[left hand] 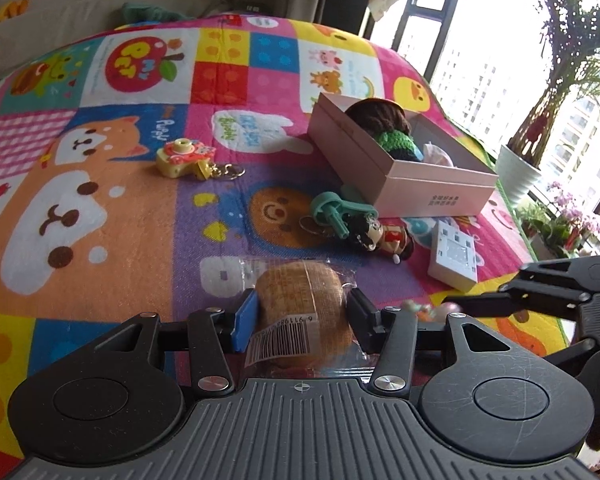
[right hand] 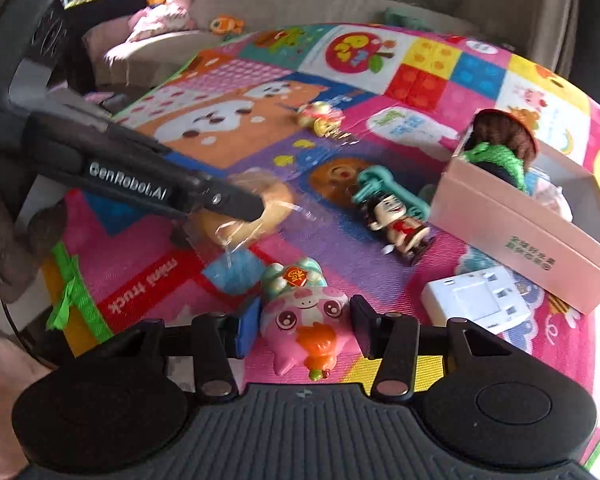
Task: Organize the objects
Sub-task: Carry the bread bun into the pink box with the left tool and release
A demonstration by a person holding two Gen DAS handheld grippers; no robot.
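Observation:
My left gripper (left hand: pixel 302 322) is shut on a wrapped brown bun (left hand: pixel 300 300) with a barcode label, just above the colourful mat; the bun also shows in the right wrist view (right hand: pixel 256 212). My right gripper (right hand: pixel 304 326) straddles a pink pig toy (right hand: pixel 304 316) lying on the mat; whether its pads touch the toy is unclear. A pink open box (left hand: pixel 396 160) holds a brown and green knitted doll (left hand: pixel 384 128). The box also shows in the right wrist view (right hand: pixel 528 224). A figurine (left hand: pixel 380 236), a teal toy (left hand: pixel 336 208) and a yellow camera keychain (left hand: pixel 188 158) lie loose on the mat.
A white socket block (left hand: pixel 454 254) lies right of the figurine, near the box's front corner. Potted plants (left hand: pixel 540 120) stand by the window at the right. A beige sofa (right hand: pixel 220 20) with small toys runs behind the mat.

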